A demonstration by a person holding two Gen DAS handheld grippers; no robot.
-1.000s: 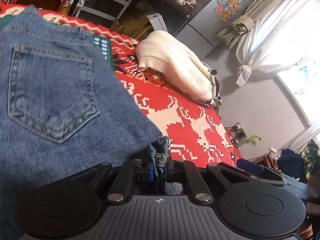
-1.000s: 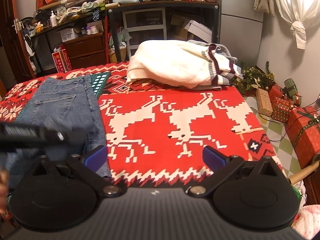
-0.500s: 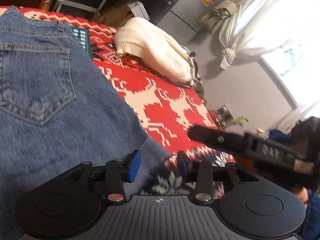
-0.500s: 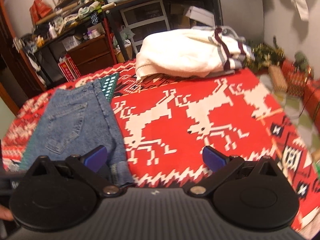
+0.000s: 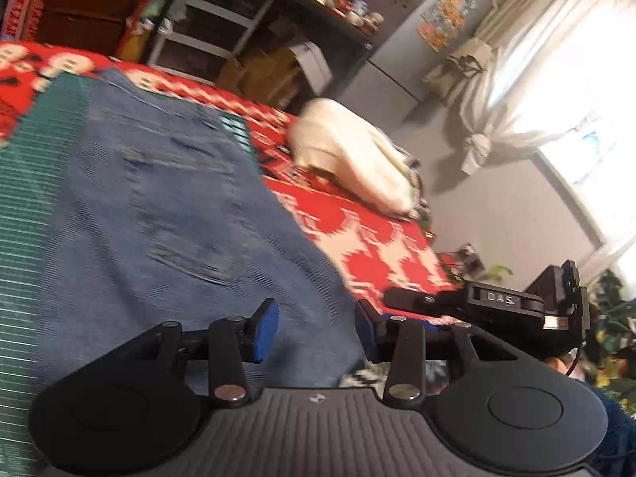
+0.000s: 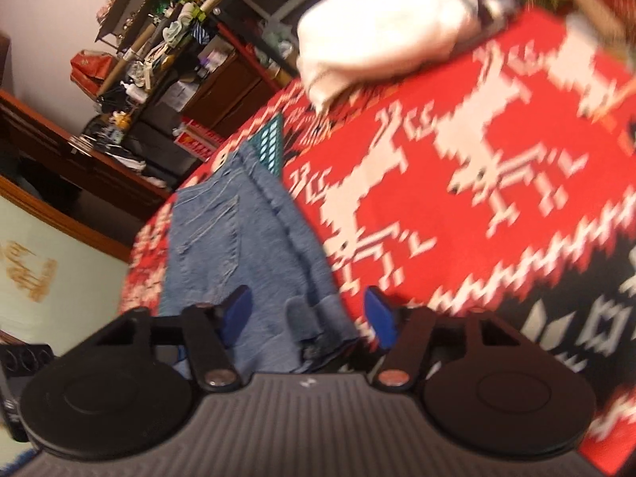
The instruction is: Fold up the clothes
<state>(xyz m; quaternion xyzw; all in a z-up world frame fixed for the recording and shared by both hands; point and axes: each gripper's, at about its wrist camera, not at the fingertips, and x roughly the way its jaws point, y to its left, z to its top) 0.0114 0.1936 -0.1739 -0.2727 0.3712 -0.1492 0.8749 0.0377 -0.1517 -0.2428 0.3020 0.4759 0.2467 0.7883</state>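
Your folded jeans (image 5: pixel 167 214) sit on the left side of the tabletop (image 5: pixel 381 238), back pocket facing up, lying partly on a green cutting mat (image 5: pixel 24 238) and partly on the red reindeer-pattern cloth (image 6: pixel 457 167). The left-wrist view is pretty blurry, so don't trust the fine detail there.

Your left claw (image 5: pixel 316 328) hovers over the near edge of the denim with its blue pads spread apart and nothing between them. Just to its right in that same view you can see your right claw (image 5: pixel 401 298) poking in over the near edge of the cloth, a black body marked "DAS".

From the right-wrist view, that claw (image 6: pixel 308 312) is wide open too, empty, tilted, and lined up over the cuffed hem end of the jeans (image 6: pixel 254 238), which sits right in the gap between the pads. Can't tell whether either pad actually touches the fabric.

Further right and back, a cream sweater (image 6: pixel 381 39) with dark stripes at one end is heaped on the far side of the cloth, well apart from the jeans. Cluttered shelves (image 6: pixel 159 39) are behind it all.
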